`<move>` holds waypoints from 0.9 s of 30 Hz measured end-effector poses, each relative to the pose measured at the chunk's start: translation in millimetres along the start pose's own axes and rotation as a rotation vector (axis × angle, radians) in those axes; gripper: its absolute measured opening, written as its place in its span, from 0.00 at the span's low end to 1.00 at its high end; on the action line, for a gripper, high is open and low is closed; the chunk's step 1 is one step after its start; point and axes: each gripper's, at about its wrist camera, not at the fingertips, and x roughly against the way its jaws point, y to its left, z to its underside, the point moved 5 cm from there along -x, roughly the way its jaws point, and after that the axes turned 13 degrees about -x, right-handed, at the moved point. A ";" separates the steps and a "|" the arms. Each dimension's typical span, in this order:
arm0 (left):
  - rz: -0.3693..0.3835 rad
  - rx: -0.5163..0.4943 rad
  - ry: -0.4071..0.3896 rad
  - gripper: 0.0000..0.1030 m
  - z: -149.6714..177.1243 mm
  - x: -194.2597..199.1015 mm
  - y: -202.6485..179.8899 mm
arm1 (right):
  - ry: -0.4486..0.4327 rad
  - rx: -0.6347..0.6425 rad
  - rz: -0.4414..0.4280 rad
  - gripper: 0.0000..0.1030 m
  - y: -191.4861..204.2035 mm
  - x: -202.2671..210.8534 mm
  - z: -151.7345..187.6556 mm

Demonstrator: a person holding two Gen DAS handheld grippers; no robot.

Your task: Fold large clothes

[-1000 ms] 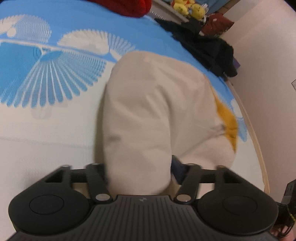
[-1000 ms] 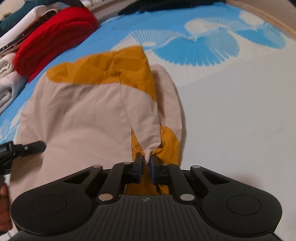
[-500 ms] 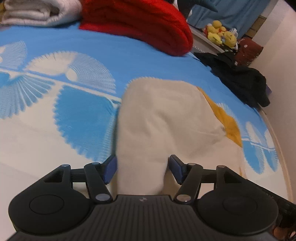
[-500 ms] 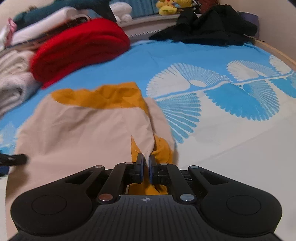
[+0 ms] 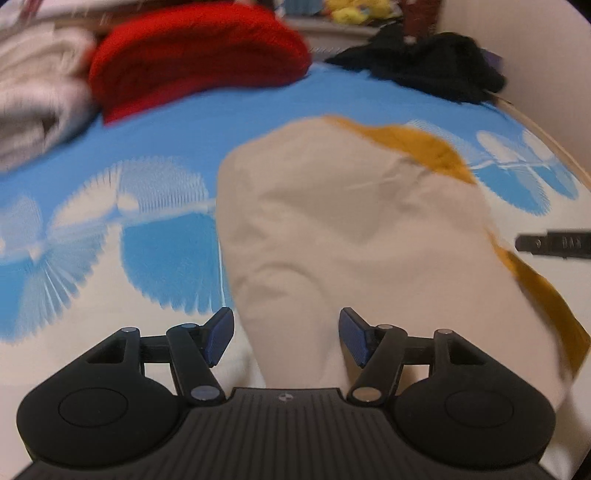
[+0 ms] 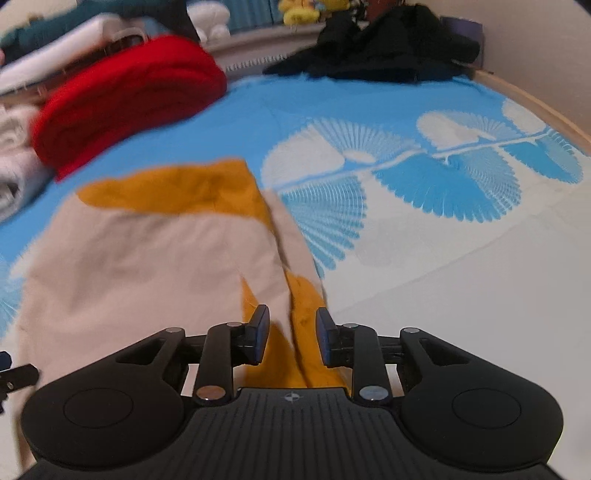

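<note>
A beige garment with mustard-yellow panels [image 5: 351, 236] lies folded on the blue and white bedsheet [image 5: 166, 254]. My left gripper [image 5: 288, 339] is open. A beige fold runs between its blue pads [image 5: 221, 338], which stand apart from the cloth. In the right wrist view the same garment [image 6: 147, 266] fills the lower left. My right gripper [image 6: 291, 336] has its jaws opening, with the mustard edge [image 6: 306, 317] lying loose between them and no pad pressing on it. The right gripper's tip [image 5: 554, 243] shows at the left wrist view's right edge.
A red folded knit [image 6: 125, 107] and pale folded cloths [image 5: 33, 110] lie at the far left of the bed. A black heap of clothes [image 6: 391, 44] sits at the far end by the wall. Yellow plush toys [image 6: 314, 7] stand behind.
The right jaws, shut on the mustard edge before, have parted and let it go. The left jaws have spread off the beige fold, and that gripper has lifted and rolled level.
</note>
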 end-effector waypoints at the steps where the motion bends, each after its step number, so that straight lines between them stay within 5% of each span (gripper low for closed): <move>1: 0.014 -0.019 -0.020 0.67 -1.9 9.1 -2.9 | -0.004 -0.003 -0.017 0.31 0.5 7.1 -0.9; 3: 0.058 -0.032 -0.028 0.67 -1.1 18.4 -8.2 | 0.017 0.000 -0.030 0.34 0.1 14.8 2.1; 6: 0.100 -0.026 0.117 0.69 23.9 -4.8 -18.5 | 0.150 0.071 0.053 0.34 -5.5 -2.4 26.2; 8: 0.076 -0.007 0.135 0.71 33.1 -8.9 -19.9 | 0.181 0.095 0.078 0.38 -11.5 -9.2 37.6; 12: -0.015 0.006 0.042 0.78 19.1 29.8 -18.5 | 0.023 0.096 0.054 0.39 -8.6 28.4 20.0; 20: -0.209 0.049 -0.233 0.95 7.6 147.7 -27.1 | -0.372 0.019 -0.134 0.40 -8.3 171.6 -17.2; 27: -0.323 0.063 -0.345 1.00 41.5 244.7 -63.9 | -0.453 -0.022 -0.180 0.41 -45.0 255.8 11.3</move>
